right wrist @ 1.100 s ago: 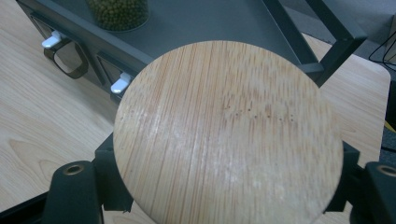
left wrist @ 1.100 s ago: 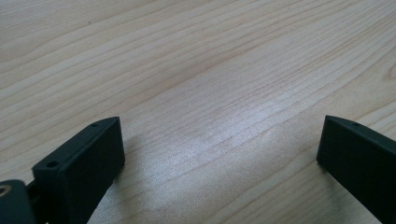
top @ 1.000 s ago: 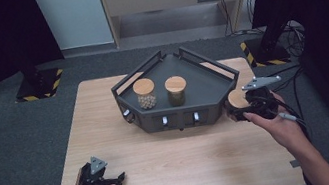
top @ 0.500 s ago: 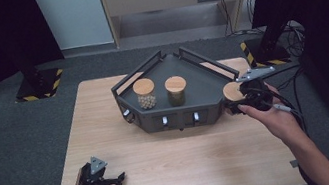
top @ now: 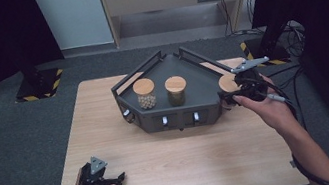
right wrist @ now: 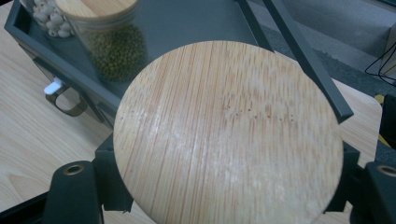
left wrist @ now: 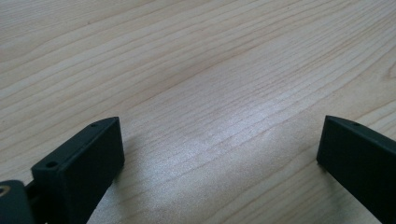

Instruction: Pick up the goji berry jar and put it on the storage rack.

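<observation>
My right gripper (top: 231, 92) is shut on a jar with a round bamboo lid (top: 227, 82), held in the air at the right corner of the dark grey tray (top: 201, 83). In the right gripper view the lid (right wrist: 229, 135) sits between the two black jaws and hides the glass below. Two more lidded jars stand in the tray: one with pale beans (top: 145, 94) and one with green beans (top: 176, 90), the latter also in the right gripper view (right wrist: 114, 46). My left gripper (top: 111, 181) rests on the table near its front left, jaws open over bare wood (left wrist: 219, 140).
The tray's raised rails (top: 205, 60) and front wall with white latches (top: 164, 121) stand between the held jar and the tray floor. Cables (top: 295, 70) trail off the table's right edge. The wooden tabletop (top: 189, 159) lies in front of the tray.
My right hand has carried the jar up and leftward, from the table beside the tray to above the tray's right corner. The left gripper has stayed put.
</observation>
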The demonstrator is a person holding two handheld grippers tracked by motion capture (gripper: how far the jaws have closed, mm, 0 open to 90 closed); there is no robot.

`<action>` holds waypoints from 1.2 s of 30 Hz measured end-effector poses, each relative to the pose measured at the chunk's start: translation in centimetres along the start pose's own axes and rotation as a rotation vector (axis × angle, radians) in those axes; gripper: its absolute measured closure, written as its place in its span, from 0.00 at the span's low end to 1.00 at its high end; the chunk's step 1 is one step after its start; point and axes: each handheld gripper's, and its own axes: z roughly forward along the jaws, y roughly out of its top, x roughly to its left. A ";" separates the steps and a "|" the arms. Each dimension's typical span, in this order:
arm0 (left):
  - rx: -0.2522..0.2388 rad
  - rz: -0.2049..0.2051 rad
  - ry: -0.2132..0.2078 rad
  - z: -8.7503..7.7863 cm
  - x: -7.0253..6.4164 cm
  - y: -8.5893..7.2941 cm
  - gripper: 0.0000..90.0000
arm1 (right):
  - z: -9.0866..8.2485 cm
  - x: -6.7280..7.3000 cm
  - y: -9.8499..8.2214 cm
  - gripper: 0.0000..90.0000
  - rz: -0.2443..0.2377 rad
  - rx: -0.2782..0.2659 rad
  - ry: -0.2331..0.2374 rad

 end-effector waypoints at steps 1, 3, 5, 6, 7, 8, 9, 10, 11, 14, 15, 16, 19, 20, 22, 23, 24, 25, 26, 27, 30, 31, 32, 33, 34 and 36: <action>0.000 0.000 0.000 0.0 0.0 0.0 0.00 | 0.1 0.0 0.2 0.29 -0.001 0.002 0.000; 0.000 0.000 0.000 0.0 0.0 0.0 0.00 | 0.3 0.1 0.6 0.29 -0.006 0.003 0.000; 0.000 0.000 0.000 0.0 0.0 0.0 0.00 | 0.5 0.1 0.9 0.29 -0.008 0.002 0.001; 0.000 0.000 0.000 0.0 0.0 0.0 0.00 | 0.6 0.2 1.1 0.29 -0.009 0.004 0.003; 0.000 0.000 0.000 0.0 0.0 0.0 0.00 | 0.8 0.2 1.3 0.29 -0.010 0.002 0.004; 0.000 0.000 0.000 0.0 0.0 0.0 0.00 | 0.9 0.2 1.5 0.29 -0.010 0.002 0.005; 0.000 0.000 0.000 0.0 0.0 0.0 0.00 | 1.0 0.2 1.7 0.29 -0.011 0.002 0.006; 0.000 0.000 0.000 0.0 0.0 0.0 0.00 | 1.2 0.3 1.9 0.29 -0.013 0.000 0.007; 0.000 0.000 0.000 0.0 0.0 0.0 0.00 | 1.3 0.3 2.1 0.29 -0.014 0.002 0.007; 0.000 0.000 0.000 0.0 0.0 0.0 0.00 | 1.8 0.4 2.7 0.29 -0.014 0.003 0.007; 0.000 0.000 0.000 0.0 0.0 0.0 0.00 | 2.0 0.4 2.9 0.29 -0.016 0.004 0.008; 0.000 0.000 0.000 0.0 0.0 0.0 0.00 | 2.2 0.4 3.1 0.29 -0.019 0.005 0.009; 0.000 0.000 0.000 0.0 0.0 0.0 0.00 | 2.8 0.6 3.6 0.29 -0.025 0.010 0.009; 0.000 0.000 0.000 0.0 0.0 0.0 0.00 | 3.0 0.6 3.8 0.29 -0.028 0.010 0.010; -0.001 0.000 0.000 0.0 0.0 0.0 0.00 | 3.4 0.6 4.0 0.29 -0.026 0.013 0.011; -0.001 0.000 0.001 0.0 0.0 0.0 0.00 | 3.6 0.6 4.1 0.29 -0.024 0.016 0.010; -0.001 -0.001 0.001 0.0 0.0 0.0 0.00 | 3.7 0.6 4.2 0.29 -0.026 0.018 0.008; -0.001 0.000 0.000 0.0 0.0 0.0 0.00 | 3.9 0.6 4.3 0.29 -0.024 0.020 0.008; -0.001 0.000 0.000 0.0 0.0 0.0 0.00 | 4.1 0.5 4.4 0.29 -0.024 0.020 0.009; 0.000 0.000 0.000 0.0 0.0 0.0 0.00 | 4.3 0.5 4.5 0.29 -0.021 0.020 0.009; 0.000 0.000 0.000 0.0 0.0 0.0 0.00 | 4.8 0.3 4.6 0.29 -0.010 0.017 0.011; -0.001 0.000 0.000 0.0 0.0 0.0 0.00 | 5.0 0.3 4.7 0.29 -0.008 0.018 0.009; 0.000 0.000 0.000 0.0 0.0 0.0 0.00 | 5.1 0.3 4.7 0.29 -0.007 0.019 0.011; 0.000 0.000 0.000 0.0 0.0 0.0 0.00 | 5.3 0.3 4.7 0.29 -0.005 0.019 0.012; 0.000 0.000 0.000 0.0 0.0 0.0 0.00 | 5.5 0.3 4.7 0.29 -0.004 0.017 0.011; 0.000 0.000 0.000 0.0 0.0 0.0 0.00 | 5.9 0.2 4.7 0.29 0.002 0.018 0.012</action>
